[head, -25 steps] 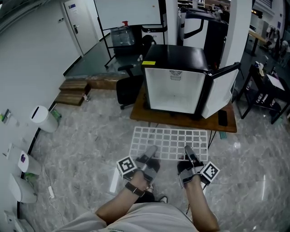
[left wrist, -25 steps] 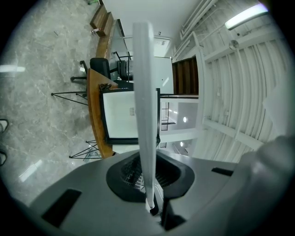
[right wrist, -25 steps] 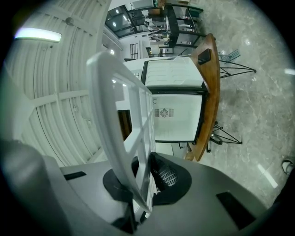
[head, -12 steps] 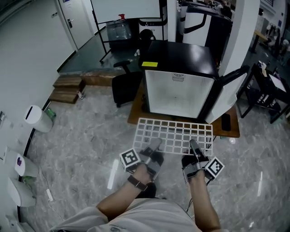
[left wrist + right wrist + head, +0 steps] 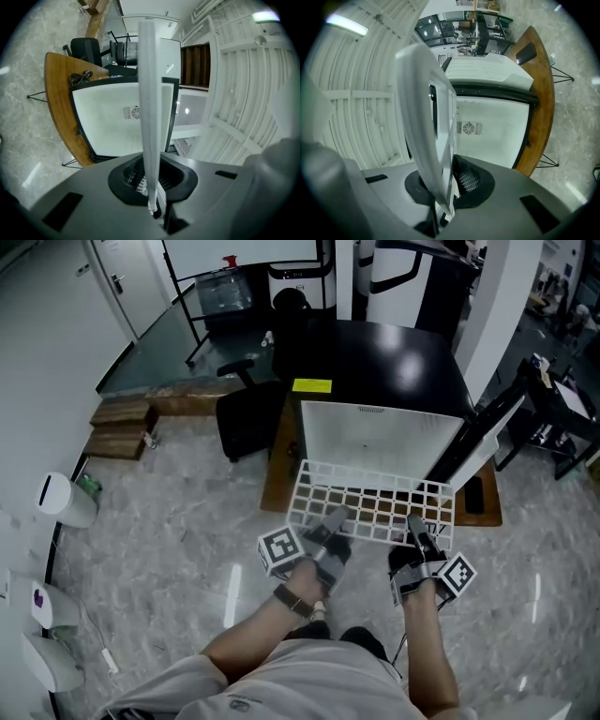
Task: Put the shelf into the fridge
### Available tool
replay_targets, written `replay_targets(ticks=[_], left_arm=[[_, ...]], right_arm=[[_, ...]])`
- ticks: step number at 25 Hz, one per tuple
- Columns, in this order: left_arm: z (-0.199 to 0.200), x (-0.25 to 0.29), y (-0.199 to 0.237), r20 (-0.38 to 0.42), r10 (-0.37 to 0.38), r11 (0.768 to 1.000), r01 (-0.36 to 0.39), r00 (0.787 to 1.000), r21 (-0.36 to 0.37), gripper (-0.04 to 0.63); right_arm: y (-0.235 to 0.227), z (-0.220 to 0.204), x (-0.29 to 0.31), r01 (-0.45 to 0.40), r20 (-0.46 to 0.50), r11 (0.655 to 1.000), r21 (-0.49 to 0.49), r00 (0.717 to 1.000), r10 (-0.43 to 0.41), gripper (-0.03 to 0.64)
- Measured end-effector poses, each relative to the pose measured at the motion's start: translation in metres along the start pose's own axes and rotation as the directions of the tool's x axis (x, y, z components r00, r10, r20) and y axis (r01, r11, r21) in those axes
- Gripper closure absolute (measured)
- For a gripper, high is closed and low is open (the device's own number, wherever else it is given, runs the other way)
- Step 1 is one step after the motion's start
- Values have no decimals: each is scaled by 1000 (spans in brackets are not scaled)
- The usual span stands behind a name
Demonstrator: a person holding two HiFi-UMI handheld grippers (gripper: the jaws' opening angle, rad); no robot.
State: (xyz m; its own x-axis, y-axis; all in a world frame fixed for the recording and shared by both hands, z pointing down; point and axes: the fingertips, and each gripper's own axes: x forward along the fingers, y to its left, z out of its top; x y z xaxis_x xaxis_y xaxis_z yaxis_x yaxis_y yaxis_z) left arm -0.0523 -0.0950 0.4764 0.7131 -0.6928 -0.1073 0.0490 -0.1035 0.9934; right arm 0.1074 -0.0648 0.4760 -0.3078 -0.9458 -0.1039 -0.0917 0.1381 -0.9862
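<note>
1 white wire shelf (image 5: 373,504) hangs roughly level at the open fridge's (image 5: 380,439) mouth, over the wooden table's (image 5: 277,487) front edge. left gripper (image 5: 330,524) and right gripper (image 5: 416,529) each clamp its near rim. best to hold it flat, square to the side walls, then push straight in, clear of the door (image 5: 489,423).
</note>
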Motion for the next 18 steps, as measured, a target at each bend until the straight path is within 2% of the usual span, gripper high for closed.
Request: replay_targets(ticks=[3,8,18], left_arm=[[15,11,6,12,22,999,-22,1000,27,568],[33,35,14,25,47,999,-48,999,10,568],[60,78,20,80,43,999,-44,996,4,568]], right_arm=[[-5,4,18,-1,22,1000,5,1000,1,571],[-11,18,47,24,38,1000,15,999,-25,571],[-26,47,99,35,-22,999,24,999,-34,571]])
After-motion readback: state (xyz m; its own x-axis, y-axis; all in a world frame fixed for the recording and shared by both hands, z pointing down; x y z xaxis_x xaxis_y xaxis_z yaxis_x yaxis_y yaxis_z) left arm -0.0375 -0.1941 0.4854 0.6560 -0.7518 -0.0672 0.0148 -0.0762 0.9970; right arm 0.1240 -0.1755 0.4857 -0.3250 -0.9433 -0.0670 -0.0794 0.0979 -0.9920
